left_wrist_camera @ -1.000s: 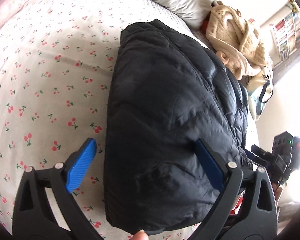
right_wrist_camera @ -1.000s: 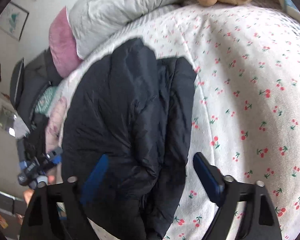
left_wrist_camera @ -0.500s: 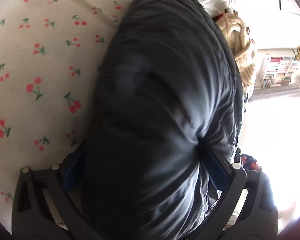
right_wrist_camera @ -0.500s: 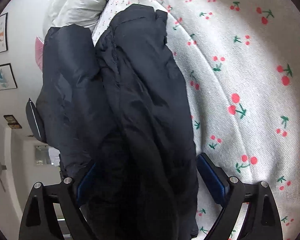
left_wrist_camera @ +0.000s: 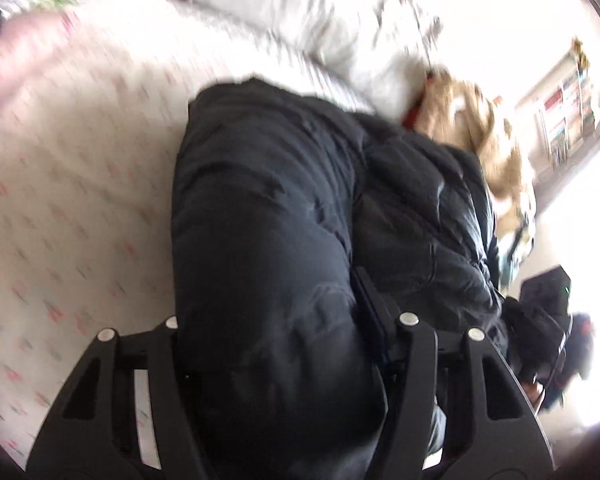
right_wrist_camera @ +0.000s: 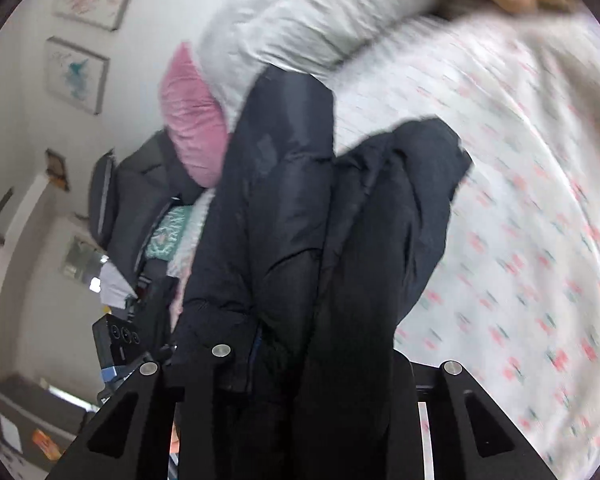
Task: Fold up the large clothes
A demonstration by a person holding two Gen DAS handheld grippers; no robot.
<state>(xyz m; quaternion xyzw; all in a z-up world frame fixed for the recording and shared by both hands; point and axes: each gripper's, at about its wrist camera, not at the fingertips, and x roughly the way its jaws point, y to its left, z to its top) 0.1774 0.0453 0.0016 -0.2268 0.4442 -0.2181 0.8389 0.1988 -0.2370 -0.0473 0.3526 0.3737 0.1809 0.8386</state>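
Note:
A black puffer jacket (left_wrist_camera: 280, 200) lies bunched lengthwise on the cherry-print bed sheet (left_wrist_camera: 60, 200). In the left wrist view my left gripper (left_wrist_camera: 268, 312) straddles a thick fold of the jacket. Its jaws are closing, and the fingers press into the fabric, which hides the pads. In the right wrist view the jacket (right_wrist_camera: 292, 200) hangs in two dark folds and its near end is lifted. My right gripper (right_wrist_camera: 312, 344) has its jaws closing on that bunch, with fabric filling the gap. The right gripper's body (left_wrist_camera: 548, 312) shows at the far right of the left view.
A grey pillow (left_wrist_camera: 292, 12) and a pink pillow (right_wrist_camera: 192, 120) lie at the head of the bed. A beige garment (left_wrist_camera: 480, 128) sits beside the jacket. A bookshelf (left_wrist_camera: 568, 108) stands by the bright window. Dark luggage (right_wrist_camera: 132, 188) and framed pictures (right_wrist_camera: 76, 76) are off the bed's side.
Both grippers pushed forward over the jacket's near end, then narrowed their jaws on it. Both views have since pulled back and up, and the jacket's near edge rises with them.

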